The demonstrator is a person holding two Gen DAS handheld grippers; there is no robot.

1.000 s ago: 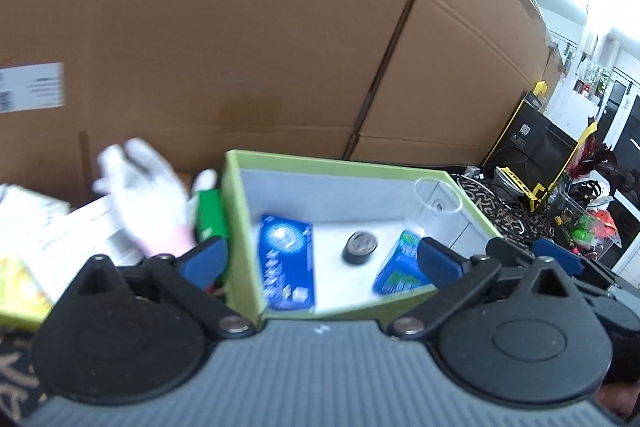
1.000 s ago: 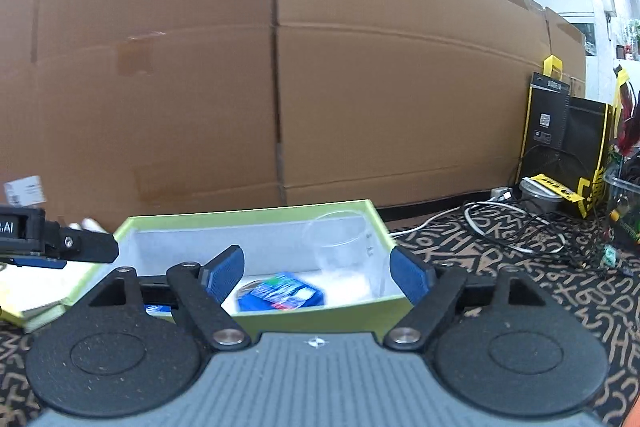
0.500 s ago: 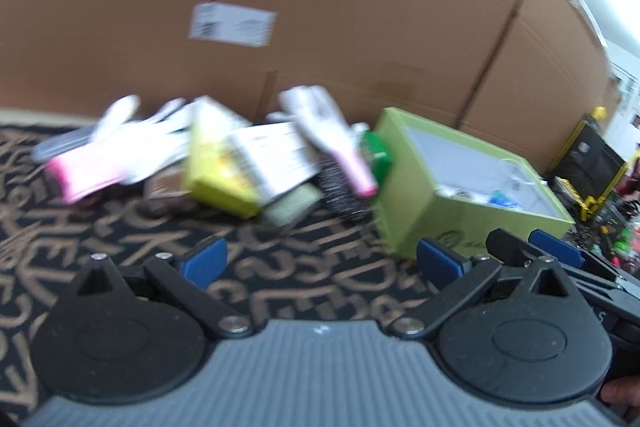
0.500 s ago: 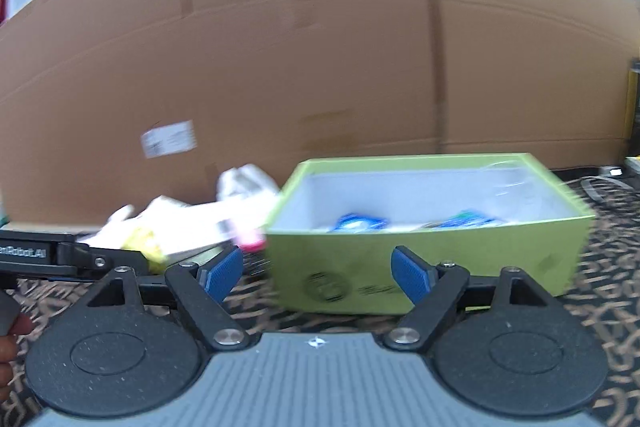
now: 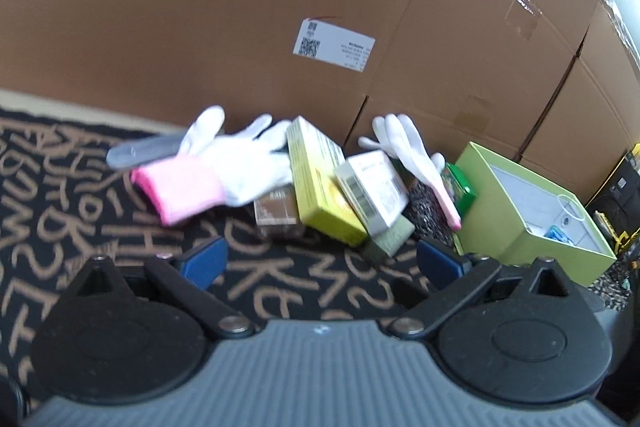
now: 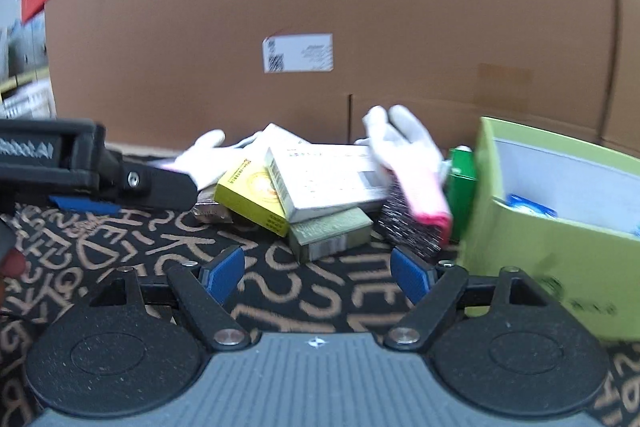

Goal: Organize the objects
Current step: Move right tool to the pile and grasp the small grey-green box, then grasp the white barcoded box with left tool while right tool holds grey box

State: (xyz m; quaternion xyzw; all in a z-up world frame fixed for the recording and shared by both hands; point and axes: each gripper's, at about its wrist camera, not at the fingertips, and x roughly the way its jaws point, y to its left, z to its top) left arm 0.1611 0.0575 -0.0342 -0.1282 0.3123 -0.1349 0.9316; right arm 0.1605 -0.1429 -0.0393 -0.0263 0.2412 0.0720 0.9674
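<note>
A pile of loose items lies on the patterned mat against the cardboard. It holds a yellow box (image 5: 320, 187) (image 6: 252, 199), a white box (image 5: 372, 191) (image 6: 324, 183), an olive box (image 6: 332, 233), a brown packet (image 5: 276, 213), a dark scrubber (image 6: 408, 223) and two white gloves with pink cuffs (image 5: 208, 167) (image 5: 416, 155). The green storage box (image 5: 532, 211) (image 6: 548, 243) stands to the right with blue packets inside. My left gripper (image 5: 320, 261) is open and empty, short of the pile. My right gripper (image 6: 318, 273) is open and empty too, in front of the olive box.
Tall cardboard boxes (image 5: 280, 7) wall off the back. The left gripper's body (image 6: 80, 167) reaches in from the left of the right wrist view. A green carton (image 6: 462, 187) leans between the scrubber and the storage box. Black and yellow gear (image 5: 620, 195) sits far right.
Both views have swung left from the green storage box to the pile of items. The storage box now sits at the right edge. Both grippers stay open and empty.
</note>
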